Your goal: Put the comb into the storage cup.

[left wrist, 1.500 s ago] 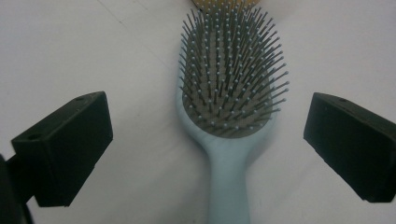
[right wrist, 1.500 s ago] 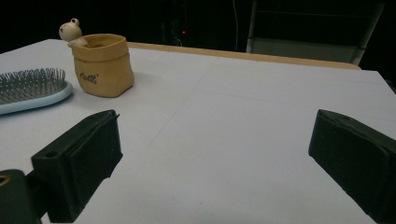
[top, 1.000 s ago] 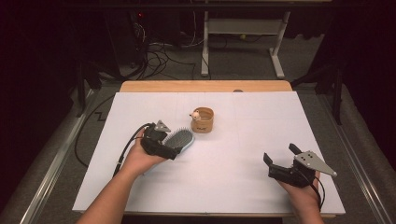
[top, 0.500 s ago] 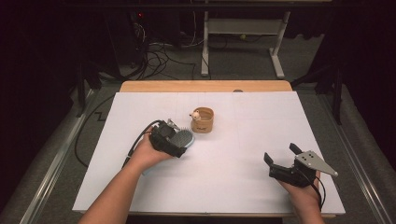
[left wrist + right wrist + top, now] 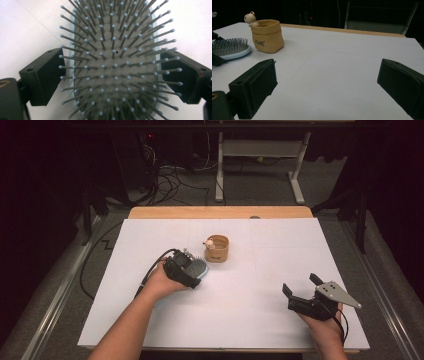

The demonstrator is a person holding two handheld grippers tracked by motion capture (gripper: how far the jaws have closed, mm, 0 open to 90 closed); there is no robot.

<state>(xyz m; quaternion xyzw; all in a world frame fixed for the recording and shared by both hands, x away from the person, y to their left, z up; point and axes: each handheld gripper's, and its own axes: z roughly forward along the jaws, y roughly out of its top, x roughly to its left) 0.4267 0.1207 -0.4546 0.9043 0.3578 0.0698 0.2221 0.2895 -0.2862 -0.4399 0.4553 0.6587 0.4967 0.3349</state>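
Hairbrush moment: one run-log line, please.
left gripper: fingers closing around hairbrush, bristles up | right gripper: open, idle | pouch: beside brush

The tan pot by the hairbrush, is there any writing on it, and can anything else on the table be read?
Tan pot: one short line of dark lettering low on its side, too small and blurred to read.
Hairbrush: no text on the bristle side that shows.
White table cover: no marks or labels.
Right hand-held gripper and its grey plate: no readable lettering.
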